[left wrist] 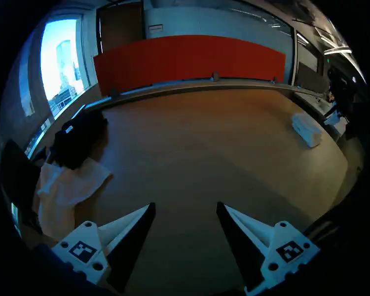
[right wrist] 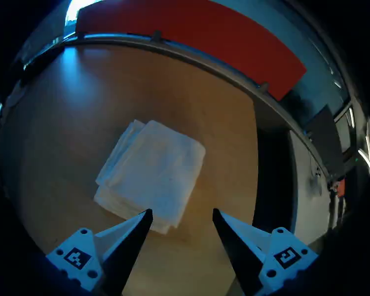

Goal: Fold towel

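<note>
Broad brown wooden tabletop (left wrist: 195, 148). Folded square white towel (right wrist: 153, 175) lies flat on it, near edge just ahead of the right gripper (right wrist: 181, 213), which tilts down over it, fingers spread, pinching nothing. Left gripper (left wrist: 186, 206) is over bare wood, spread, empty. Rumpled white cloth (left wrist: 61, 192) lies to its left.

My left tool (left wrist: 185, 204) hangs over the wooden bench (left wrist: 195, 148), fingers spread with nothing between them. A folded white towel (left wrist: 307, 129) lies well away, near the bench's right edge. At the left edge, a loose white cloth (left wrist: 61, 192) touches a black bundle (left wrist: 79, 138). A red partition (left wrist: 185, 61) runs behind.
</note>
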### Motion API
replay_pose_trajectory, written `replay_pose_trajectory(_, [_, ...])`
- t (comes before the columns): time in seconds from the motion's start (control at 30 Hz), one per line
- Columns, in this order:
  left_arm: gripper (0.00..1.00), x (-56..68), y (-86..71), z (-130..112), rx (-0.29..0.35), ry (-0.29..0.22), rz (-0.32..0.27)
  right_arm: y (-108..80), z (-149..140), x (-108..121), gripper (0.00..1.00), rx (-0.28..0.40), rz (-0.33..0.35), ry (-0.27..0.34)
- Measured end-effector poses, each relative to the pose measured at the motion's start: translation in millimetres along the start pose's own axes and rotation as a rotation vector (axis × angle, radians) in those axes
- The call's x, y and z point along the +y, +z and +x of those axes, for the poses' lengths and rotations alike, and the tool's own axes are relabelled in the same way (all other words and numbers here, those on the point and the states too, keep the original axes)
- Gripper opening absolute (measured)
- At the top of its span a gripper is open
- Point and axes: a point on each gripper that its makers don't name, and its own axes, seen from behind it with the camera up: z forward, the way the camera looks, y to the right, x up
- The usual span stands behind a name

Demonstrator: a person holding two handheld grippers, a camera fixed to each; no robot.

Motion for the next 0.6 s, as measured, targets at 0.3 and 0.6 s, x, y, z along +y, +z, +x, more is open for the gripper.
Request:
replay_pose_trajectory(0.3, [0.92,-3.7,-0.9,0.7,0.008,-0.021,0.008,-3.6,11.3,-13.1,0.94,0.038,-0.002,0.132])
replay_pose_trajectory(0.6, [0.92,-7.3,0.6,2.7,0.011,-0.036,0.015,-1.7,18.7,-25.3,0.94,0.068,0.005,0.246])
